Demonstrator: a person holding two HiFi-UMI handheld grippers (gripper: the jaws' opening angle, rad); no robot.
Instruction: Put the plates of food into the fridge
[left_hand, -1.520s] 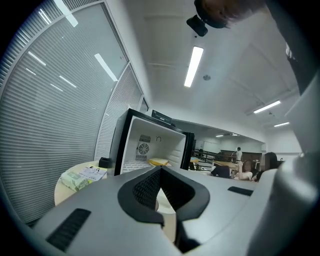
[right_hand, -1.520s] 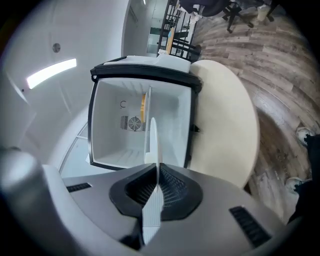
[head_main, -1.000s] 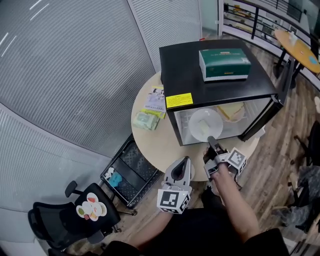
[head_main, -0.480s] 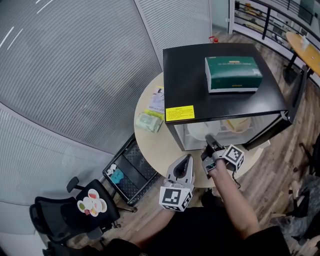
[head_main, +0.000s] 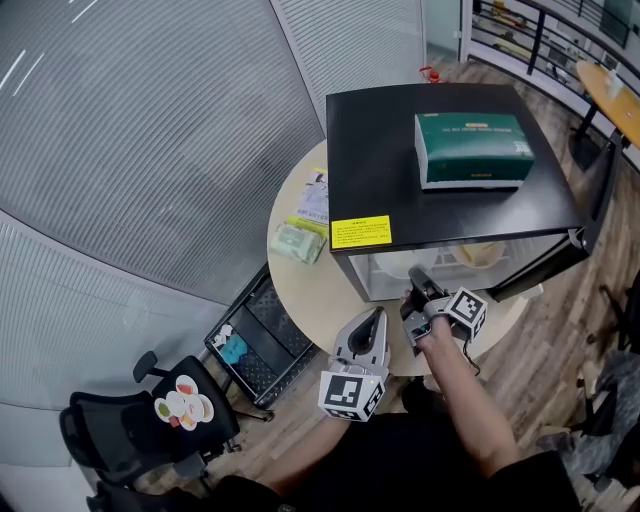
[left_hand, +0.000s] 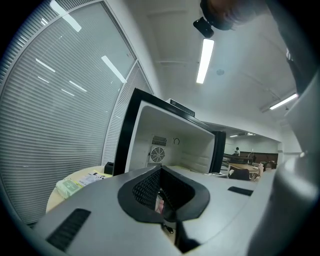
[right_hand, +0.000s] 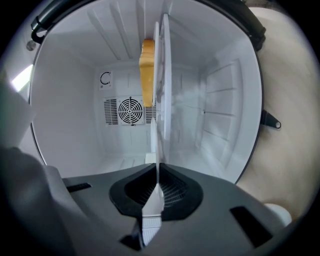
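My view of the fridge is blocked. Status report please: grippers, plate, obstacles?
Left gripper shut, empty, outside the fridge. Right gripper shut on plate rim; plate with food is inside the fridge. No obstacle seen inside.

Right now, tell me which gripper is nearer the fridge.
Right. The right gripper is at the fridge's open front, shut on a plate that reaches inside. The left gripper hangs back over the table edge, shut and empty.
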